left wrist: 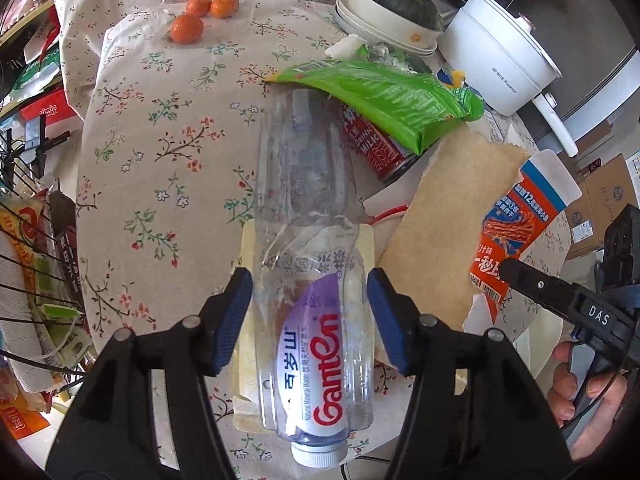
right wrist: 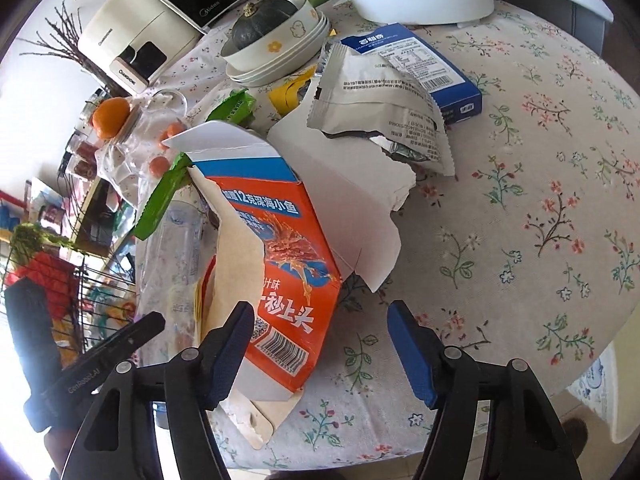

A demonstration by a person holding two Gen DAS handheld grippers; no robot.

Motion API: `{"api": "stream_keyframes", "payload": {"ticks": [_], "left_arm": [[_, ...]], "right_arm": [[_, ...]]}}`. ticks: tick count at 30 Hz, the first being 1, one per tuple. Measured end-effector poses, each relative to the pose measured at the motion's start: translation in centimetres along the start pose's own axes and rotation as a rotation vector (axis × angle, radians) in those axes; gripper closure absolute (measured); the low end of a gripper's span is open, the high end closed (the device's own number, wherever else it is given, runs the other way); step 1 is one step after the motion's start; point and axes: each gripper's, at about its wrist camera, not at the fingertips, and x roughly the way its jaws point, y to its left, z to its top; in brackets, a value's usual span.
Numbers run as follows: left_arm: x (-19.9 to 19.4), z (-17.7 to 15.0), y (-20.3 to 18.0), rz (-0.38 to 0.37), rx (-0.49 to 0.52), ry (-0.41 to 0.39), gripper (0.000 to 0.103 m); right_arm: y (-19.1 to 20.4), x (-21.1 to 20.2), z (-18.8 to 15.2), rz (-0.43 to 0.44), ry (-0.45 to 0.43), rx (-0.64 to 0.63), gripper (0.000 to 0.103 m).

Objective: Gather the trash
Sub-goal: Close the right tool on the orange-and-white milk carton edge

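- Clear plastic bottle (left wrist: 312, 300) lay between the left hand-held gripper (left wrist: 310, 320) pads, which flanked without visibly pressing it.
- Right hand-held gripper (right wrist: 320, 354) stood part-open; the orange carton (right wrist: 276, 280) touched its left pad.

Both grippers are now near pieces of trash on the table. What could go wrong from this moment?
1. The clear bottle lies between the left gripper pads; it is smooth, already dented and may slip or buckle when squeezed.
2. The orange carton sits only at one finger of the right gripper, so a closing grip may catch just its edge.
3. Carton, torn cardboard and green bag overlap; lifting one could drag others.
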Motion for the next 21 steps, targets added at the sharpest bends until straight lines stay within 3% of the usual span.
{"api": "stream_keyframes", "payload": {"ticks": [6, 9, 10, 17, 21], "left_arm": [[1.4, 0.1, 0.2, 0.019, -0.027, 0.051, 0.039], [1.7, 0.0, 0.2, 0.033, -0.032, 0.053, 0.039], [1.5, 0.0, 0.2, 0.032, -0.032, 0.045, 0.039], [-0.7, -0.1, 0.3, -0.004, -0.04, -0.015, 0.04], [-2.2, -0.7, 0.9, -0.021, -0.042, -0.043, 0.041]], "right_arm": [[-0.1, 1.2, 0.2, 0.111, 0.044, 0.069, 0.061], [0.3, 1.0, 0.1, 0.111, 0.043, 0.065, 0.072], [0.4, 0.8, 0.1, 0.114, 0.036, 0.063, 0.081], [0.8, -1.8, -0.1, 0.198, -0.007, 0.032, 0.098], [0.8, -4.1, -0.4, 0.215, -0.038, -0.002, 0.1]]}}
